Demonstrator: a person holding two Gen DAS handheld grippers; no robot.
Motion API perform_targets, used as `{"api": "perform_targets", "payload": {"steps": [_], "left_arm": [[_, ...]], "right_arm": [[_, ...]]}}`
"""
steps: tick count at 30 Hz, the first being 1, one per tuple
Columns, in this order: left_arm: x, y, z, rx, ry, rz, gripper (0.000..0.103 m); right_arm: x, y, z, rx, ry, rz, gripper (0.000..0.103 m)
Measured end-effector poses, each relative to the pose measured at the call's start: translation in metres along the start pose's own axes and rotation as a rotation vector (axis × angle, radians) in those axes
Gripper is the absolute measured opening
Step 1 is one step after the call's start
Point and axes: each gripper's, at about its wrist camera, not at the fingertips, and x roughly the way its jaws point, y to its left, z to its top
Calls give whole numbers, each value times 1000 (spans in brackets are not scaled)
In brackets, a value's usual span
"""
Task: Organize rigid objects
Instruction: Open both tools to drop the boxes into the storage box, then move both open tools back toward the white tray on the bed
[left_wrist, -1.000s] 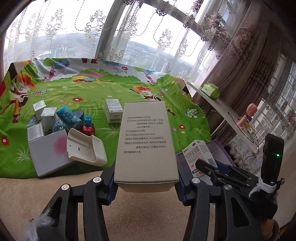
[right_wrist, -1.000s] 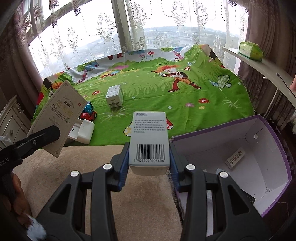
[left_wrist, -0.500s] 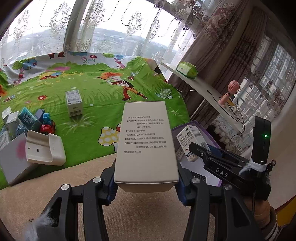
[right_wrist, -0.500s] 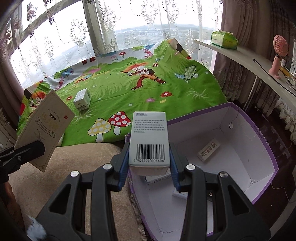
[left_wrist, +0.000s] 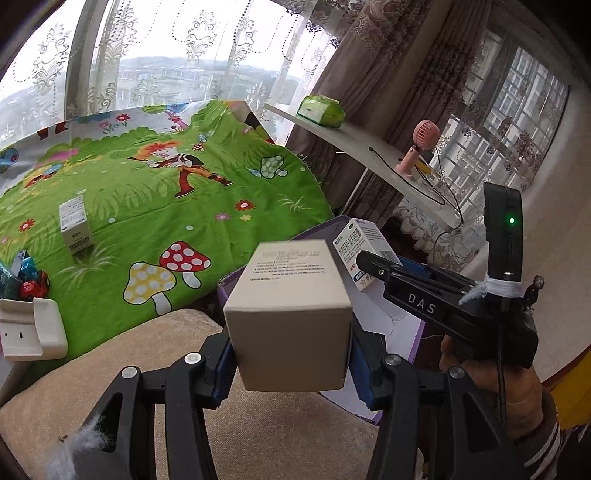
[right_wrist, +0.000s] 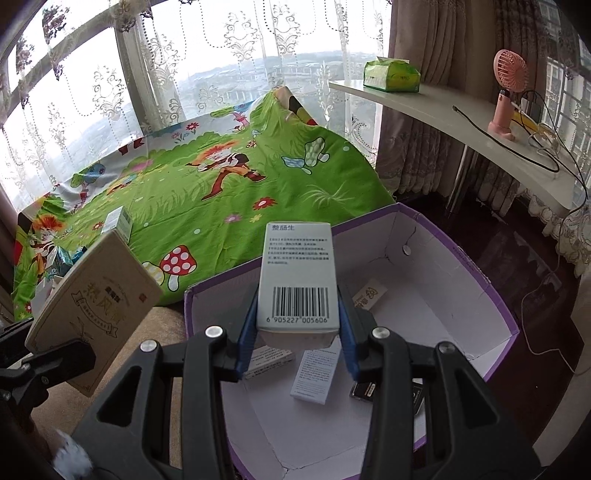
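1. Both hand-held grippers have swung rightward off the green cartoon blanket (left_wrist: 155, 192); the purple cardboard bin (right_wrist: 461, 266), formerly at the frame's right edge, now fills the lower centre of the right view.
2. Left gripper (left_wrist: 291, 347): its blue pads are easing apart, yet the matte beige box (left_wrist: 291, 314), a plain cardboard block now tipped forward, still sits between them, centre frame over the tan cushion (left_wrist: 258, 435).
3. Right gripper (right_wrist: 297, 325) stays clamped on the glossy white barcoded carton (right_wrist: 297, 280), held above the bin's white interior.
4. Flat cartons (right_wrist: 314, 373) lie on the bin floor.
5. A hand (left_wrist: 498, 384) grips the right tool, lower right.
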Motion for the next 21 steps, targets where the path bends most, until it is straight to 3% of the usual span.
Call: {"api": "perform_targets", "payload": {"steps": [3,6,7,21], "left_arm": [[1,-4,-1,20,4,27,71],[-2,5,-1,-19,-4,32,71],[-2,8,-1,-32,-6,39,71],[-17,32,-2,-130,-54,70,71]], "right_arm": [[1,-3,1,12,2,-7,48],[0,-3,0,21,-2,5,68],[0,-1,0,19,-3,7,70],[0,21,-2,-38,8,55,71]]}}
